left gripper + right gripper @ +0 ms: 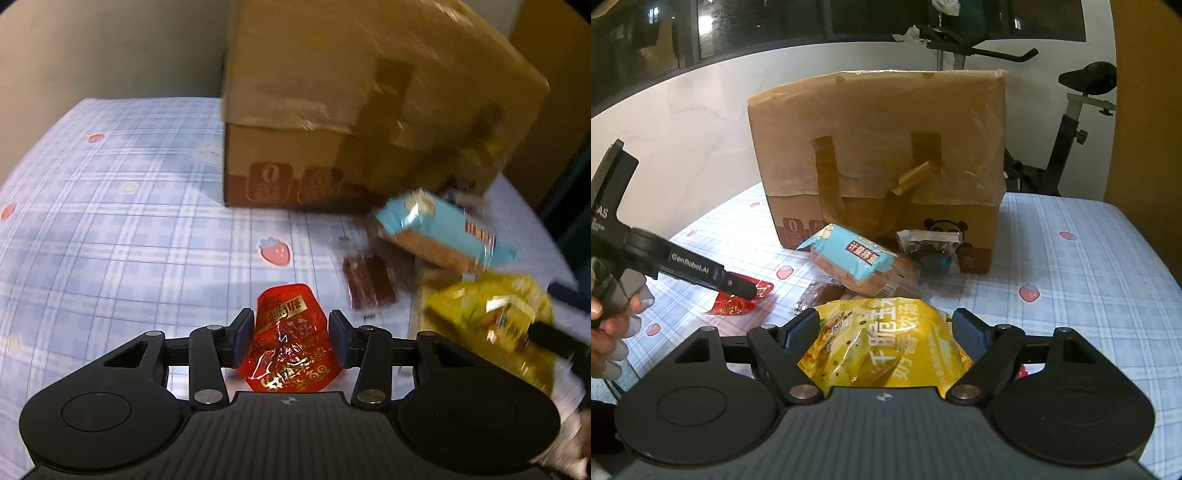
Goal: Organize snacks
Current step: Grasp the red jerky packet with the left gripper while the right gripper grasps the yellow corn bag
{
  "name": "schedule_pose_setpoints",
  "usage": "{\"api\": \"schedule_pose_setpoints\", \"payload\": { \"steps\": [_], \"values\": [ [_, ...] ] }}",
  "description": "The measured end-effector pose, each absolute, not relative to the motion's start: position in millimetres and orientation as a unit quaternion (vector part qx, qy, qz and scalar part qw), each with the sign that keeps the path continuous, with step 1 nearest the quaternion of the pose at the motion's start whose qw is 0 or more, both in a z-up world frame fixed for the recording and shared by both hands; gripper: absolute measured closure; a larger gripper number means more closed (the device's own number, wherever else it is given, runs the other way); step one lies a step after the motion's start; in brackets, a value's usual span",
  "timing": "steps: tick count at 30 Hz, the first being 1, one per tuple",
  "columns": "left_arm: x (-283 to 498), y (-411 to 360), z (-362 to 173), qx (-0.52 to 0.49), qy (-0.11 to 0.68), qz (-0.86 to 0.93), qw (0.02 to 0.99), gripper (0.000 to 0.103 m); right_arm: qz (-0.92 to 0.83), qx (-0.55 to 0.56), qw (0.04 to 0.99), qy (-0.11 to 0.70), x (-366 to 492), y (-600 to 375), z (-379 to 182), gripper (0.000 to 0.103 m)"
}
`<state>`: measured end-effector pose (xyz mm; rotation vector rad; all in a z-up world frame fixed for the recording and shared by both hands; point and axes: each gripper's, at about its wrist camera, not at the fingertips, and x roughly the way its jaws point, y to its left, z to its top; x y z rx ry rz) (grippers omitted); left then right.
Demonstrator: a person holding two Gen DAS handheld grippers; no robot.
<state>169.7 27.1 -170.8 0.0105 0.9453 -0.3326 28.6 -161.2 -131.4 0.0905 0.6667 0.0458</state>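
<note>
**Both tongs loaded: red packet left, yellow bag right**

Surface: tabletop under a blue plaid cloth printed with small strawberries. Order below runs left to right.

Left tongs: blue pads sit against both edges of a red foil snack packet with gold lettering; the foil bulges and creases between them, so read as clamped on it. In the right wrist view the packet hangs at the end of the black tong arm, low over the cloth; whether its lower edge touches the cloth I cannot tell. A hand grips the handle at the far left edge of that view.

Centre, back: large cardboard box, standing on the cloth, yellowish tape strips peeling on its front face.

In front of the box, a loose pile: a small dark brown bar wrapper lying flat; a light blue bread pack resting tilted on top of the pile; just to its right a clear wrapper with dark contents, leaning at the foot of the box.

Right tongs: jaws stand wide, one blue pad on each side of a yellow corn snack bag. The bag fills the gap and its film crumples at both pads, so read as gripped. The bag sits nearest the camera, in front of the pile. Left wrist view is motion-blurred on its right side.
</note>
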Motion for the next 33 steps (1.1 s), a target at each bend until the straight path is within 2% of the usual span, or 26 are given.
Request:
{"api": "schedule_pose_setpoints", "payload": {
  "steps": [7, 12, 15, 22, 30, 33],
  "values": [
    [163, 29, -176, 0.013, 0.443, -0.170, 0.880, 0.052, 0.023, 0.046, 0.943, 0.328, 28, -161, -132, 0.022],
    [157, 26, -181, 0.017, 0.441, -0.156, 0.883, 0.041, 0.024, 0.046, 0.943, 0.330, 29, -160, -132, 0.022],
    [150, 24, -186, 0.025, 0.444, -0.150, 0.883, 0.040, 0.026, 0.045, 0.941, 0.335, 30, -160, -134, 0.022],
    [137, 21, -189, 0.025, 0.422, -0.134, 0.896, 0.041, 0.024, 0.026, 0.938, 0.344, 37, -155, -140, 0.016],
    [122, 28, -187, -0.004, 0.401, -0.132, 0.907, 0.050, 0.024, 0.042, 0.931, 0.361, 46, -157, -153, 0.010],
    [119, 28, -187, -0.004, 0.397, -0.129, 0.909, 0.051, 0.023, 0.050, 0.933, 0.356, 43, -159, -154, 0.014]
  ]
}}
